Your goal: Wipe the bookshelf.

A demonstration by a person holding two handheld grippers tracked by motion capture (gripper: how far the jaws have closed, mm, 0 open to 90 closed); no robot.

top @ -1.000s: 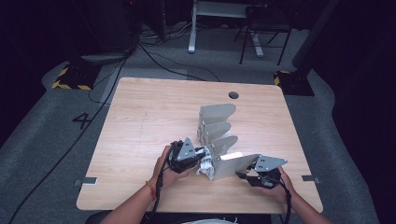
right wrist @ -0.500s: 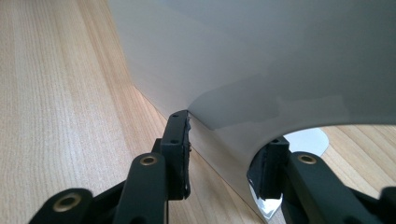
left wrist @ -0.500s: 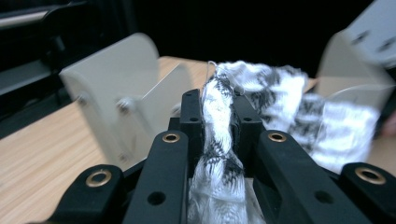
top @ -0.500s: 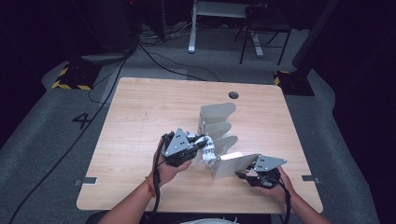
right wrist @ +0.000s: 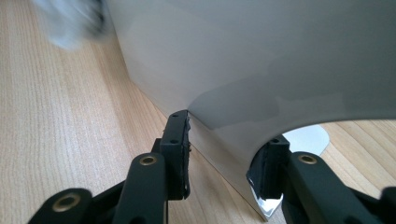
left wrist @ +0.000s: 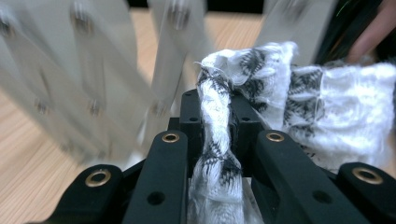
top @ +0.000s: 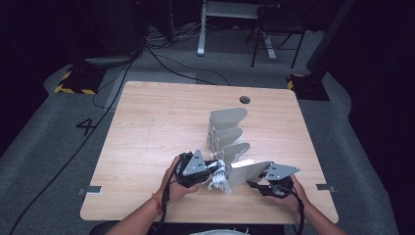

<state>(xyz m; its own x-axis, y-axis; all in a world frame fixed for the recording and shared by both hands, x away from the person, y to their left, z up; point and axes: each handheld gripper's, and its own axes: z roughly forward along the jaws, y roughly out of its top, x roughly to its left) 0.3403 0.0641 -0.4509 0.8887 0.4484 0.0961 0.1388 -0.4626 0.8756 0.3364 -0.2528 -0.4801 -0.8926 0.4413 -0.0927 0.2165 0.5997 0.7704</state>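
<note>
The wooden table (top: 147, 147) lies bare across its left half and along the far edge, where a round cable hole (top: 244, 100) sits near the back right; that side offers open room, while the work crowds the near edge. At the left of the high view, the left gripper (top: 211, 172) lies near the front edge of the table, its jaws closed tight on a white cloth with black pattern (top: 219, 179). In the left gripper view the cloth (left wrist: 219, 135) is pinched into a narrow twist between the pads, and the rest bunches out to the right. The cloth touches the near end of a grey metal rack (top: 230, 139), whose curved dividers stand upright in a row down the middle of the table; the slots between the dividers look empty. Farther right, the right gripper (top: 262, 186) clamps the rack's nearest plate (right wrist: 261, 70), one jaw on each face of its lower edge.
</note>
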